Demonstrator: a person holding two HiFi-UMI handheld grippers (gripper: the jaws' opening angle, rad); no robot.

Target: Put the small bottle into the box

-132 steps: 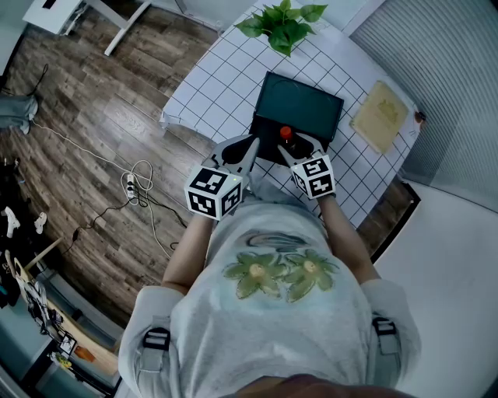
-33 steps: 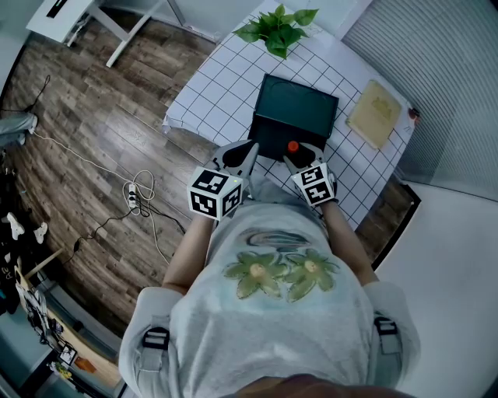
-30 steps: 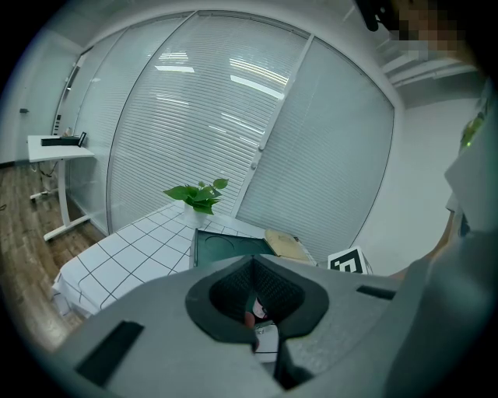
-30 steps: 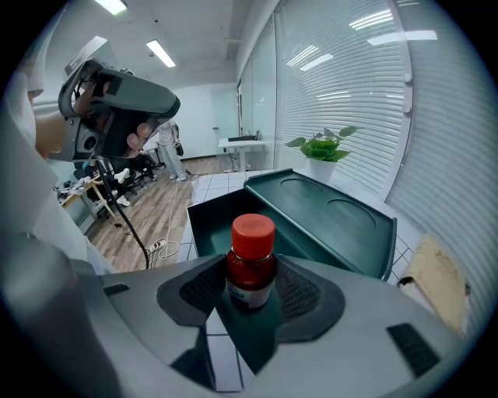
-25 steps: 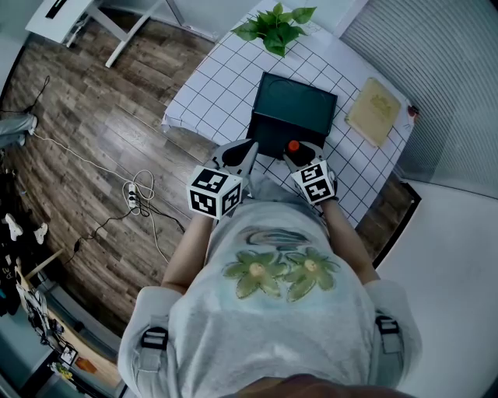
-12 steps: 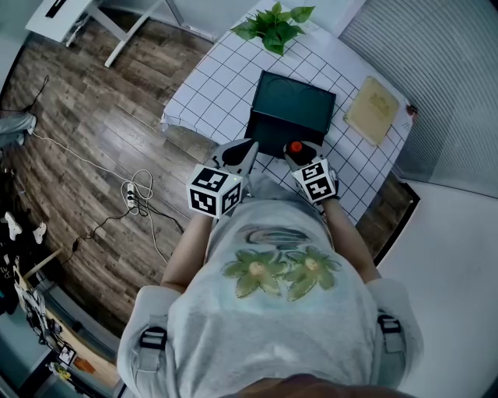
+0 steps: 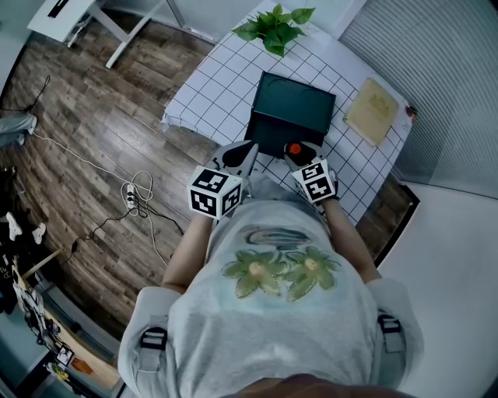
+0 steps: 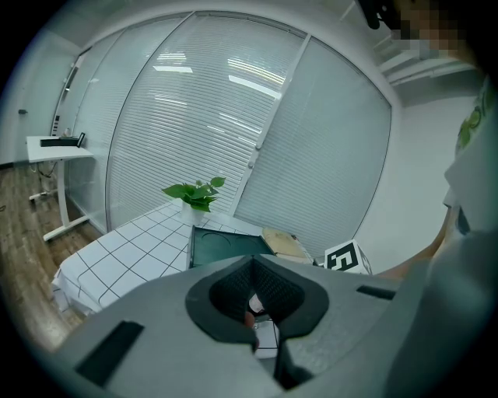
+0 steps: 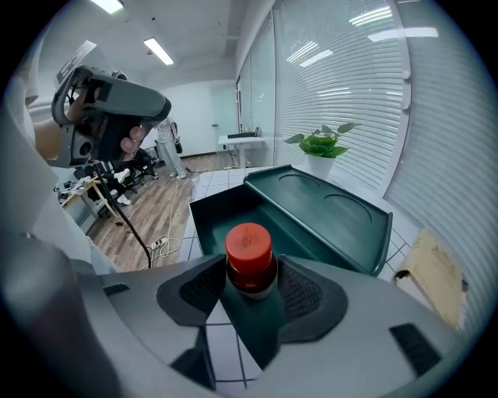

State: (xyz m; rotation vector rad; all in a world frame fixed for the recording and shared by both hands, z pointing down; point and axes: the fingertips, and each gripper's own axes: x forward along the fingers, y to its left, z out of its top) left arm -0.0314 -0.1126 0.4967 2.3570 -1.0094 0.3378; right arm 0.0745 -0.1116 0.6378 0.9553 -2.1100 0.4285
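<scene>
The small bottle [image 9: 250,260] has a red cap [image 7: 294,149] and dark glass. My right gripper [image 9: 253,294] is shut on its body and holds it upright. It hangs at the near edge of the dark green box [image 7: 292,116], which lies open on the checked table, its lid [image 9: 331,208] raised behind the tray [image 9: 226,211]. My left gripper [image 7: 246,149] sits beside the box's near left corner with nothing in it. In the left gripper view its jaws [image 8: 261,342] stand together, and the box [image 8: 222,247] lies beyond them.
A potted plant [image 7: 276,23] stands at the table's far end and a tan board [image 7: 375,109] lies right of the box. The white grid tablecloth [image 7: 214,85] covers the table. Cables and a power strip [image 7: 132,186] lie on the wooden floor to the left.
Since five seconds ago the right gripper has drawn the bottle a little right and back toward the box's near edge. Over the last second nothing has visibly moved.
</scene>
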